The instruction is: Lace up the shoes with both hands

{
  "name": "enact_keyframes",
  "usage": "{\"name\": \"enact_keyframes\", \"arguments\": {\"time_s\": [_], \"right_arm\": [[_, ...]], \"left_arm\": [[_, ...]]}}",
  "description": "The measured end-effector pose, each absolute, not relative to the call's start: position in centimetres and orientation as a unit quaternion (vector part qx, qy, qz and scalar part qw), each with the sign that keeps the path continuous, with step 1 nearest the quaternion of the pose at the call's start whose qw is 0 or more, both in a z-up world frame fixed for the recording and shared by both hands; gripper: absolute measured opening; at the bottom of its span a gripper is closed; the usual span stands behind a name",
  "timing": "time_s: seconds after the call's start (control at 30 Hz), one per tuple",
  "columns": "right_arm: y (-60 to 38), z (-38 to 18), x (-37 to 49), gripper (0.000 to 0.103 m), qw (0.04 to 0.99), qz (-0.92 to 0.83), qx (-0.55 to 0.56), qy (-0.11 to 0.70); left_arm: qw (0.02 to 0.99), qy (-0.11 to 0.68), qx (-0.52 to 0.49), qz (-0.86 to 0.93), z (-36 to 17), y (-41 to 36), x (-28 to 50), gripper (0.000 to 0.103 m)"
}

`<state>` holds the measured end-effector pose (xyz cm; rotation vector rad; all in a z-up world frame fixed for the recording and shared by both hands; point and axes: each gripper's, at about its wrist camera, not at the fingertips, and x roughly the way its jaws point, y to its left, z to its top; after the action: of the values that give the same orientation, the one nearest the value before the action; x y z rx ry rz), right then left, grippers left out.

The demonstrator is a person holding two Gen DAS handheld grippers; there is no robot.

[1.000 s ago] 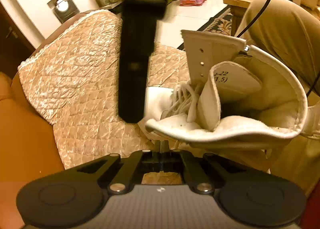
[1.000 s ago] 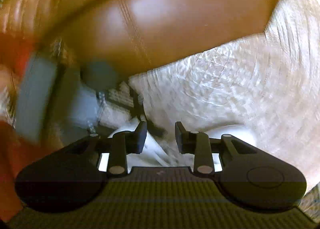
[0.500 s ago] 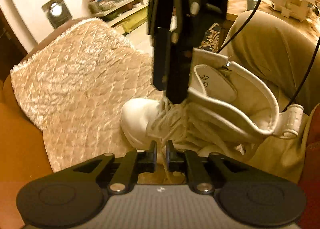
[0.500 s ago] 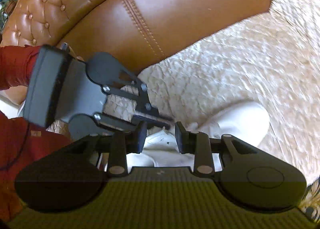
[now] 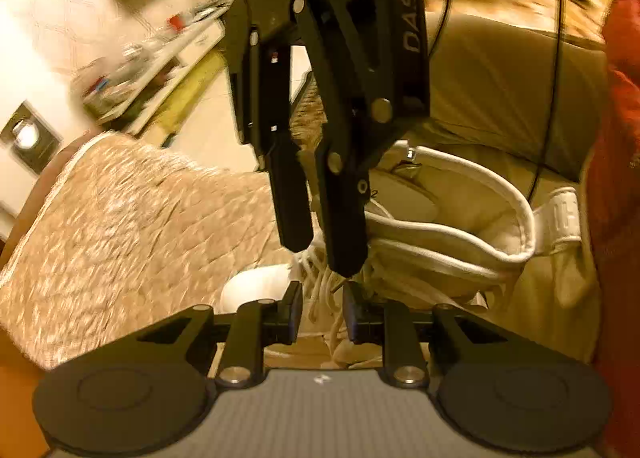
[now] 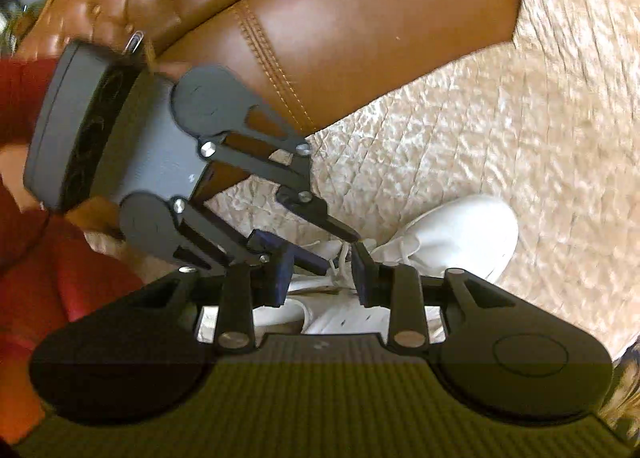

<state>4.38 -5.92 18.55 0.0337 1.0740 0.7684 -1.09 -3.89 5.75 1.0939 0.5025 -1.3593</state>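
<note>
Laces (image 5: 320, 286) lie loose between the fingers of our left gripper (image 5: 319, 310), whose jaws are opening now, so we judge nothing is pinched there. Our right gripper (image 5: 324, 254) comes down from above, its fingers apart with a small gap; they also widen a little, and we cannot tell if a lace is between them. Both claws meet just over the laced front of the white shoe (image 6: 460, 234), very near each other. We think the risk is that the two grippers knock together, or that the loose lace slips out of its eyelet while neither claw holds it. The shoe rests on a quilted cover (image 6: 500, 129) over the brown sofa (image 6: 340, 17), toe pointing away, and it could tip if pulled.
</note>
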Motion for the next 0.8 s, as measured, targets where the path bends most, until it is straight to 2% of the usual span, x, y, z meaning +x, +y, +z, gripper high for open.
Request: {"name": "enact_keyframes", "arguments": {"time_s": [0.3, 0.37, 0.43, 0.67, 0.8], "right_arm": [[-5.3, 19.1, 3.5, 0.038, 0.799, 0.351, -0.017, 0.488], [-5.0, 19.2, 3.5, 0.038, 0.799, 0.349, -0.026, 0.488], [-4.8, 19.3, 3.4, 0.038, 0.799, 0.349, -0.035, 0.488], [-5.0, 19.1, 3.1, 0.038, 0.799, 0.351, -0.037, 0.486], [-5.2, 19.1, 3.0, 0.038, 0.802, 0.352, -0.037, 0.481]], "left_arm": [[0.504, 0.185, 0.565, -0.626, 5.3, -5.3, -1.6, 0.021], [0.492, 0.185, 0.577, -0.626, 5.1, -5.6, -1.9, 0.017], [0.485, 0.191, 0.58, -0.626, 4.9, -5.7, -2.3, 0.002], [0.496, 0.121, 0.599, -0.617, 4.2, -3.8, -4.2, 0.0], [0.582, 0.211, 0.51, -0.597, 4.5, -3.7, -2.6, 0.0]]}}
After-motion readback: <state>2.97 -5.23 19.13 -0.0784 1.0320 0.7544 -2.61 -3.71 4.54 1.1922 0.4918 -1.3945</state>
